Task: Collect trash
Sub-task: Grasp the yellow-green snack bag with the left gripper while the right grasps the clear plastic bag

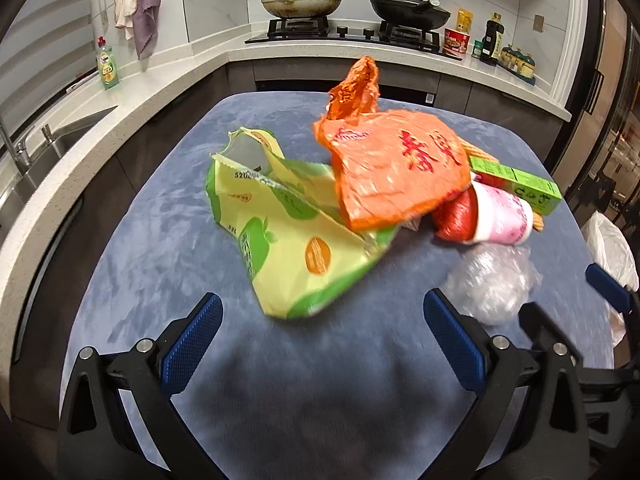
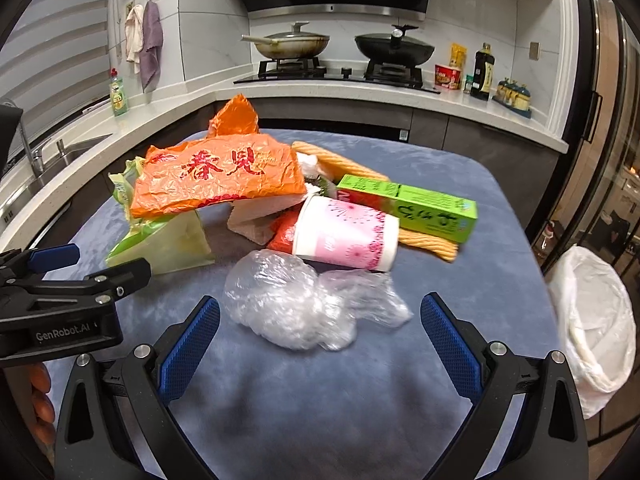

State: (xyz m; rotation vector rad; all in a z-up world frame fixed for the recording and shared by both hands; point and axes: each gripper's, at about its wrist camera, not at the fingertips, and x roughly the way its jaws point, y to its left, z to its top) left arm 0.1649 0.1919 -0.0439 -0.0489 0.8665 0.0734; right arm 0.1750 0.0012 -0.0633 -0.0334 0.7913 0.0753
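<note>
You are holding both grippers, left [image 1: 322, 318] and right [image 2: 320, 320], with jaws released and empty. The trash is lying on the blue surface [image 2: 320, 400]: the clear plastic wrap [image 2: 296, 304] just before the right gripper, the yellow-green bag [image 1: 296, 248] before the left.

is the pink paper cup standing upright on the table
No, the pink paper cup lies on its side, its open mouth facing the camera's left, against the green box.

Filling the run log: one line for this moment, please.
left gripper open, empty | right gripper open, facing clear plastic wrap | trash pile untouched | bin bag right
</note>
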